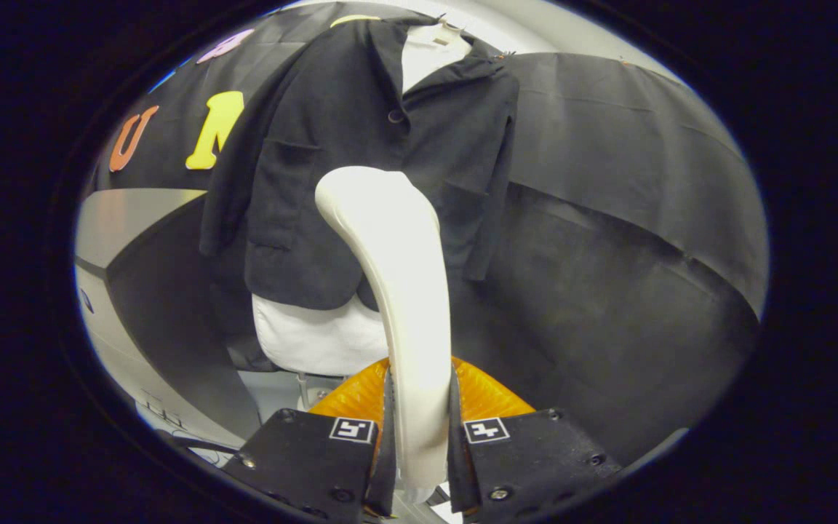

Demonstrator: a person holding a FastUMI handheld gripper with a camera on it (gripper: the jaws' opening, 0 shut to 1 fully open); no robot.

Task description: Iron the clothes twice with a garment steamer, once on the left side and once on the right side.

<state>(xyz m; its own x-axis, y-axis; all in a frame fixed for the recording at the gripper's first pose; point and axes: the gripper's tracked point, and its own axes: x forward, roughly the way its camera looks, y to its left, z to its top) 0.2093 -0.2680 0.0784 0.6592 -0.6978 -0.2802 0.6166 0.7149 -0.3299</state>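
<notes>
Between the fingers of my hand-held gripper (419, 437) sits the white garment steamer (397, 291), both fingers clamped on its handle so the head rises ahead of them and faces the cloth. Beyond it hangs the black jacket (361, 167) on a white mannequin (317, 338), upright and spread open, which leaves both front panels free to reach. The steamer head stands before the jacket's middle front; whether it touches the fabric I cannot tell. I judge a side pass comes next.
</notes>
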